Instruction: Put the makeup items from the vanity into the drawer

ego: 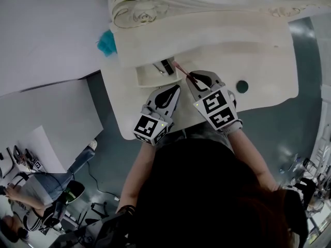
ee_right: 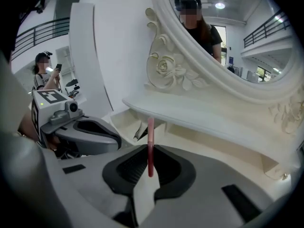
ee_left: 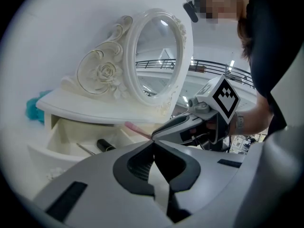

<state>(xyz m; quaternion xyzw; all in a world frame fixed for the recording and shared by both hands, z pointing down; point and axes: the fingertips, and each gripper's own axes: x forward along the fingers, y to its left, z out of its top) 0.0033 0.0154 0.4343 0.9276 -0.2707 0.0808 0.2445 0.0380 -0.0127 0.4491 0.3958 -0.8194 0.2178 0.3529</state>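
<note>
My right gripper (ee_right: 150, 147): jaws clamped on a slim pink makeup stick (ee_right: 150, 127), its tip near the open drawer (ee_left: 59, 134) of the desk. My left gripper (ee_left: 153, 144): jaws pressed together, empty, just beside the right. A black tube (ee_left: 105, 145) lies in the drawer.

Open drawer (ego: 147, 76) offers a shallow gap beneath the overhanging shelf (ego: 207, 37); a black tube (ee_left: 105, 145) and a thin stick (ee_left: 85, 149) take up part of its floor, and its left end lies bare. The left gripper (ego: 173, 92) and right gripper (ego: 192, 79), side by side, crowd the drawer's front, the right one's pink pencil (ee_right: 150, 141) pointing toward the gap. Bare tabletop (ego: 269, 71) spreads to the right around a dark disc (ego: 242, 86), while the mirror (ee_left: 159, 56) walls off the back.
</note>
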